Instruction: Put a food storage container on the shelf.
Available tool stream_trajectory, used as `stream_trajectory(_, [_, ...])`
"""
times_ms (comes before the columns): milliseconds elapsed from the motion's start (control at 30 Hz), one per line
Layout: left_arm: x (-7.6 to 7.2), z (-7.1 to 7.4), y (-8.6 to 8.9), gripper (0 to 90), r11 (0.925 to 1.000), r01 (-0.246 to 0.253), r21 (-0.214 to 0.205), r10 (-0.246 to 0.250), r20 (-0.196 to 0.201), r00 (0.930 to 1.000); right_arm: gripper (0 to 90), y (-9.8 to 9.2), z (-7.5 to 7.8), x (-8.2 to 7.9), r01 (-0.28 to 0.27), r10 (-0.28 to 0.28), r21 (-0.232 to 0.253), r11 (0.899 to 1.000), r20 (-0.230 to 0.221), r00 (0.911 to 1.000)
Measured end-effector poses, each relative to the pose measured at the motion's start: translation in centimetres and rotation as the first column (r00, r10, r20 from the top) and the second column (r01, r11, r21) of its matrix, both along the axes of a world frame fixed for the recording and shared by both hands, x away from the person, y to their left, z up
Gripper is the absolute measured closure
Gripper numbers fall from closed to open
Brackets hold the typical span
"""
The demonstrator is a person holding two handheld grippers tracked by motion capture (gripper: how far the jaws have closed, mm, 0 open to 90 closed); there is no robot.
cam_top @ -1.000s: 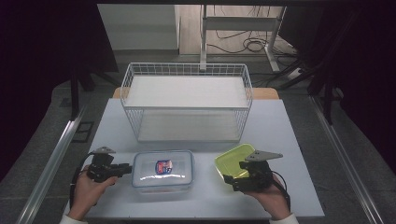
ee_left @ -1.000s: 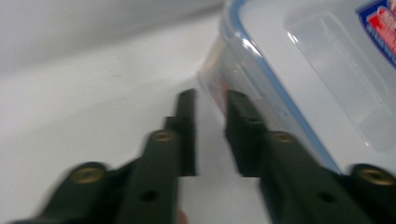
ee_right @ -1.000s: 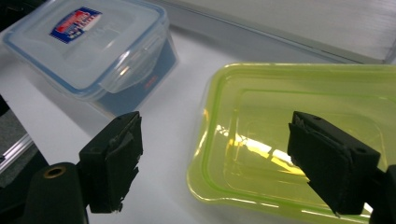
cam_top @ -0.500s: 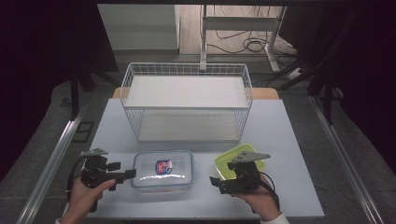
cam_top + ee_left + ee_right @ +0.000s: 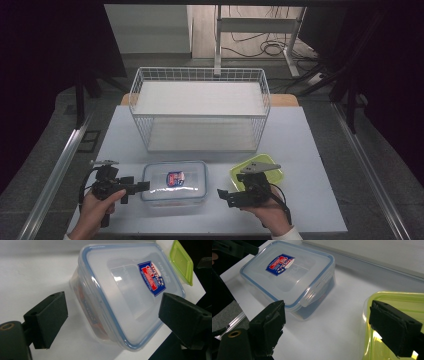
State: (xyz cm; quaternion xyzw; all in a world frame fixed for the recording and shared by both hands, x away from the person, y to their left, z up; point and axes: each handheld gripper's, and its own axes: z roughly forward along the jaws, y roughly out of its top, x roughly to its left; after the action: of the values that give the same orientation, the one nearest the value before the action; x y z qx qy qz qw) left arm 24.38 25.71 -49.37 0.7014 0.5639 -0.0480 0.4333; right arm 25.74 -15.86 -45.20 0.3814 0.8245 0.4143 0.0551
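While both grippers flank the clear box [image 5: 174,181], nothing is held yet.

Nearest the person, the left gripper [image 5: 140,186] sits at the box's left end; its jaws have just been opening and now stand wide, the box's corner before them and no pad touching it. The right gripper [image 5: 223,195] points at the box's right end, jaws spread and empty, hovering by the green box [image 5: 256,172]. The clear box rests flat at the table's [image 5: 310,150] front edge, its blue-rimmed lid clipped on, a red-and-blue label on top, something dark and reddish inside. Farther back stands the wire basket [image 5: 200,107], empty, so I judge loading has not begun.
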Motion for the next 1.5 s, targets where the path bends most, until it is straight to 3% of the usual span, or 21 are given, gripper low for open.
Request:
stream_trajectory(33, [0.3,-0.4,-0.1,8.3,0.9999,0.004,-0.01,-0.004,-0.019,0.9998,14.1,0.1,0.0,0.0,-0.002,0.002,0.0,1.0,0.001,1.0])
stream_trajectory(467, [1.1,-1.4,-1.2,9.5,0.999,0.045,0.0,-0.045,-0.062,0.997,14.0,1.6,-0.2,0.2,-0.02,0.02,0.005,1.0,-0.014,0.9997])
stream_trajectory(667, [1.5,-1.9,-1.5,9.9,0.9982,0.059,-0.001,-0.059,-0.086,0.9946,13.3,3.2,-0.8,1.3,-0.022,0.023,0.023,1.0,-0.071,0.9972])
stream_trajectory(733, [1.6,-2.0,-1.5,10.9,0.9977,0.065,-0.018,-0.067,-0.093,0.9934,13.3,3.5,-1.0,1.7,-0.012,0.015,0.03,0.999,-0.091,0.9958])
stream_trajectory(767, [1.7,-2.3,-1.5,11.9,0.9962,0.069,-0.054,-0.075,-0.109,0.9913,13.4,3.6,-1.0,1.9,-0.007,0.011,0.034,0.999,-0.102,0.9948])
stream_trajectory(800, [1.7,-2.3,-1.5,12.1,0.9962,0.069,-0.054,-0.075,-0.109,0.9913,13.4,3.6,-1.0,1.9,-0.007,0.011,0.034,0.999,-0.102,0.9948])
stream_trajectory(867, [1.8,-2.8,-1.4,12.6,0.9916,0.082,-0.1,-0.095,-0.134,0.9864,13.4,3.8,-0.9,2.1,0.001,0.004,0.044,0.999,-0.109,0.994])
stream_trajectory(1233, [1.4,-2.2,-1.0,22.0,0.994,0.072,-0.083,-0.079,-0.083,0.9934,17.3,4.9,-1.4,3.1,0.004,-0.001,0.017,1.0,-0.159,0.9873])
stream_trajectory(1500, [1.3,-2.2,-0.9,23.2,0.9943,0.075,-0.076,-0.081,-0.076,0.9938,20.0,5.1,-1.9,4.0,0.013,-0.008,0.026,1.0,-0.214,0.9768])
